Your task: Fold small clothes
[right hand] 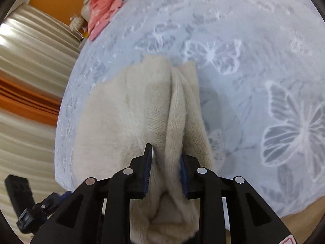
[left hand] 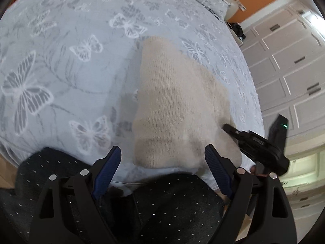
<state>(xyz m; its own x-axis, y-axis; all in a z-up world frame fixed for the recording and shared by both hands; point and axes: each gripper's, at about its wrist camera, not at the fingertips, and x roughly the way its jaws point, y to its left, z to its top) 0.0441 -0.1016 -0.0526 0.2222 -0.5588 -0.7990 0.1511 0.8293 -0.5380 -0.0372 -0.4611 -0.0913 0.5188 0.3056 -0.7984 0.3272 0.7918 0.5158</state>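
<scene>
Cream knitted garment [left hand: 174, 105], soft and fuzzy with fine ribbing, lying on a pale blue bedspread [left hand: 71, 77] printed with white and grey butterflies, near the bedspread's front edge. Partly folded: one side flat, a raised lengthwise ridge [right hand: 177, 109] running up the middle, far end narrowing to a blunt tip.

Right gripper [right hand: 167, 162] at the garment's near end, jaws fairly narrow, blue pads pinching the base of that ridge.

Left gripper [left hand: 162, 158] above the near hem, jaws spread wide, nothing held.

Pink clothing [right hand: 105, 8] heaped at the bedspread's far corner, well apart from the cream knit.
</scene>
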